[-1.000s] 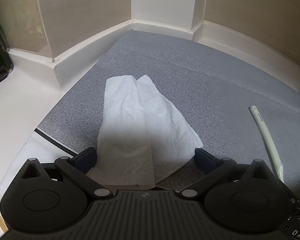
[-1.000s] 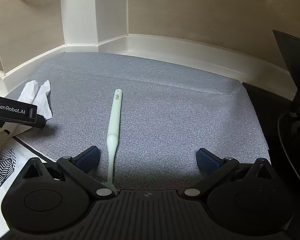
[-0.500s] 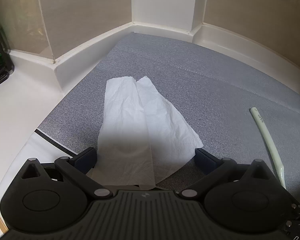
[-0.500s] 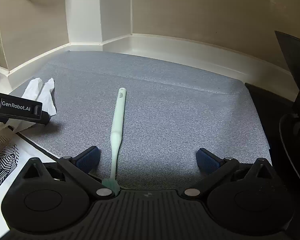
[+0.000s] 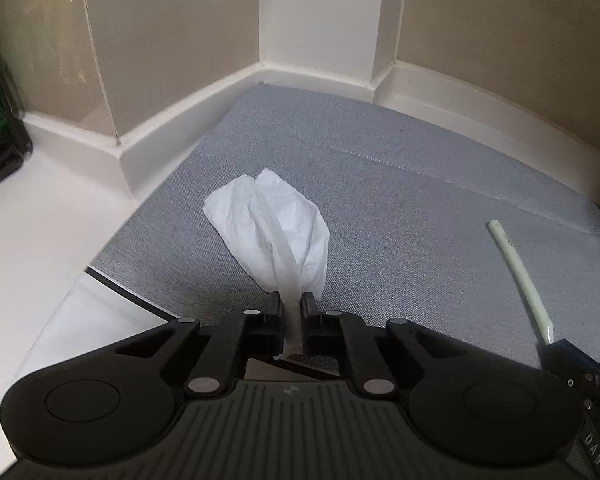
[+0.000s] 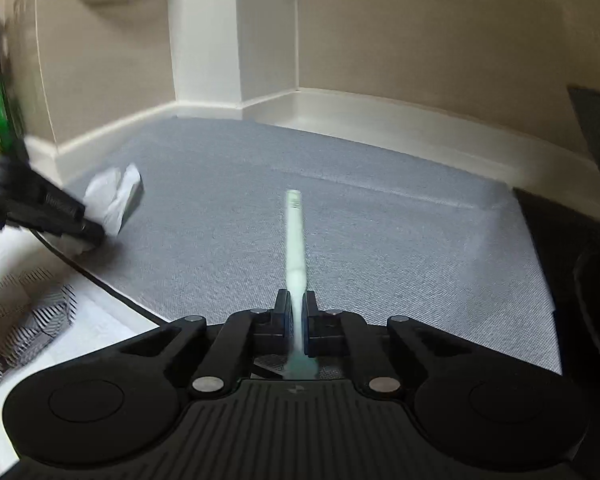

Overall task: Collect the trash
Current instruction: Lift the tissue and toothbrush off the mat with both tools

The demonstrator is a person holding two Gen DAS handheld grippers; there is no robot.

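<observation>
A home corner — white skirting board (image 5: 204, 96), grey mat (image 5: 400, 200).

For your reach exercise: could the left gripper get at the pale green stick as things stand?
Probably not: the left gripper is shut on the white tissue, and the pale green stick is already clamped in the right gripper.

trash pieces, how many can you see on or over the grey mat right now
2. A white tissue, pinched in the left gripper at the mat's left side, and a pale green stick, clamped in the right gripper nearer the middle. More may lie out of view.
</observation>
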